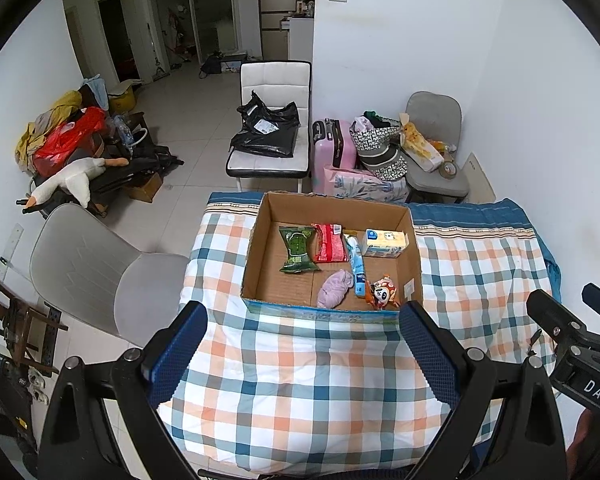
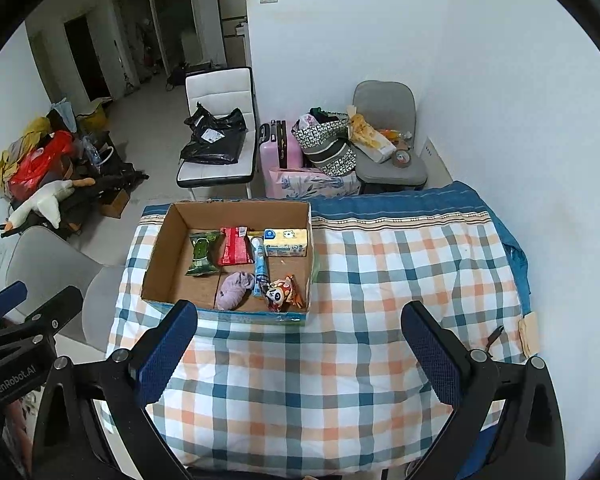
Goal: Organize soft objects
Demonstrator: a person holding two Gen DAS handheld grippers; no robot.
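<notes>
Two views, taken in turn. From my left wrist, my left gripper (image 1: 302,354) hangs over the checked cloth (image 1: 300,392) with its blue pads spread wide and nothing between them. Just ahead, the cardboard box (image 1: 328,304) sits with its near wall between my fingertips. Inside lie a green packet (image 1: 296,249), a red packet (image 1: 331,242), a tissue pack (image 1: 384,243), a blue tube (image 1: 357,268), a lilac cloth bundle (image 1: 334,289) and a panda toy (image 1: 382,292), the last two close to the near wall. Bare cloth stretches right of the box to the blue border. A grey chair (image 1: 100,276) stands off the left edge.

From my right wrist, my right gripper (image 2: 300,350) is likewise spread wide and holds nothing. The box (image 2: 228,314) lies ahead and left, near the cloth's left edge (image 2: 120,312); a broad open stretch of cloth runs right to the wall. My left gripper's body (image 2: 24,332) shows at far left.
</notes>
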